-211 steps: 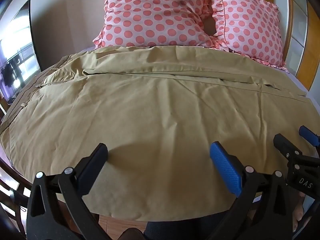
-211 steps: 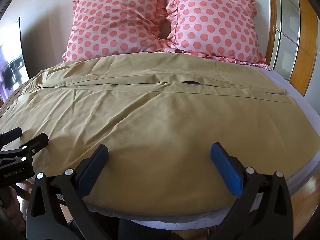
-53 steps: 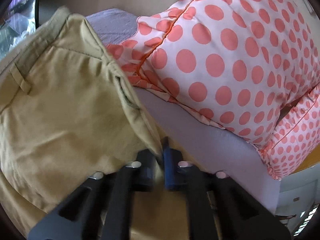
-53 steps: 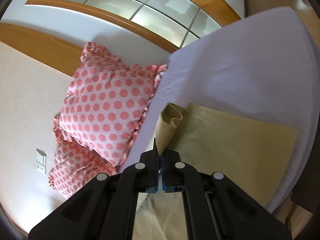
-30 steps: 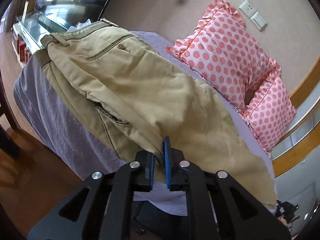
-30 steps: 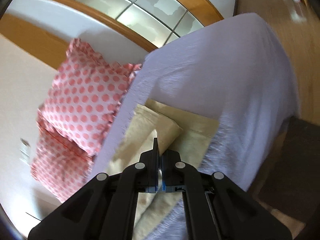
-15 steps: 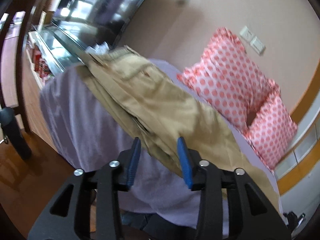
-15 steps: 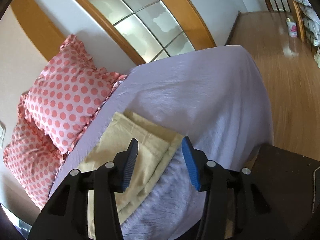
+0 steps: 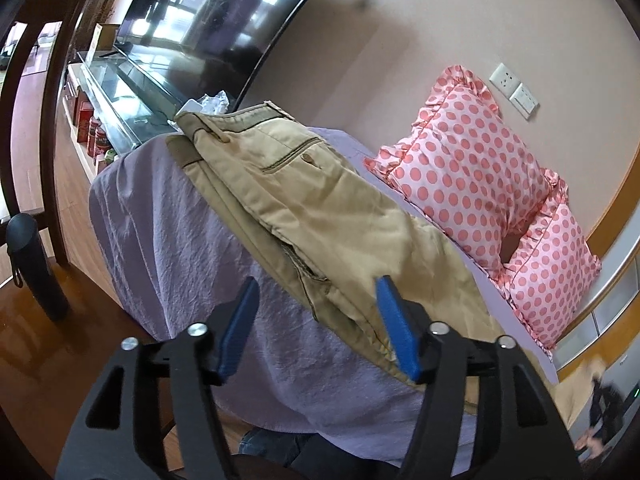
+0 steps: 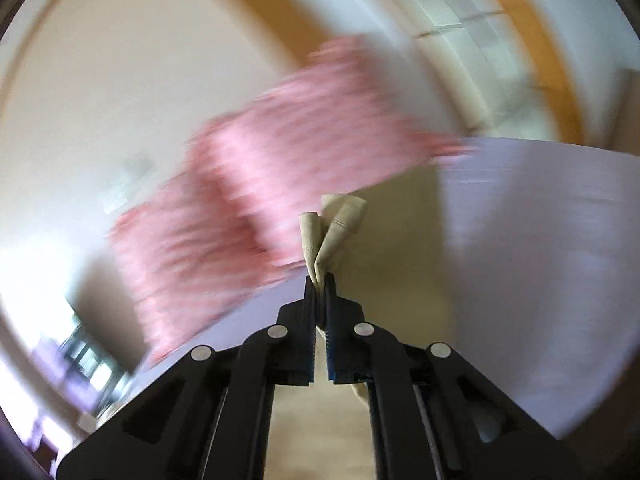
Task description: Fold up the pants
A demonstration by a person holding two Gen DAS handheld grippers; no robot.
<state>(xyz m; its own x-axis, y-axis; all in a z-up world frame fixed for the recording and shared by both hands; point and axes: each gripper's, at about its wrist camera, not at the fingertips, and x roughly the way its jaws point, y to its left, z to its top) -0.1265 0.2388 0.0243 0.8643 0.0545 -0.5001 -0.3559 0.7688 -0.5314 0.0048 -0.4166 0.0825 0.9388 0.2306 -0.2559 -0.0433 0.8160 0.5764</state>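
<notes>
Tan pants (image 9: 320,216) lie folded lengthwise on the lilac bed sheet (image 9: 168,232), waistband and back pocket at the far left. My left gripper (image 9: 316,308) is open and empty, just in front of the pants' near folded edge. In the blurred right wrist view, my right gripper (image 10: 319,280) is shut on the bunched leg-hem end of the pants (image 10: 332,228) and holds it above the bed.
Two pink polka-dot pillows (image 9: 472,172) lie at the head of the bed, blurred in the right wrist view (image 10: 280,168). A TV (image 9: 208,16) and a glass cabinet (image 9: 120,96) stand beyond the bed's left end. A dark bottle (image 9: 36,264) stands on the wooden floor.
My left gripper let go of the pants, opened wider and drew back. My right gripper, open half a second ago, has shut on the hem end and is swinging fast.
</notes>
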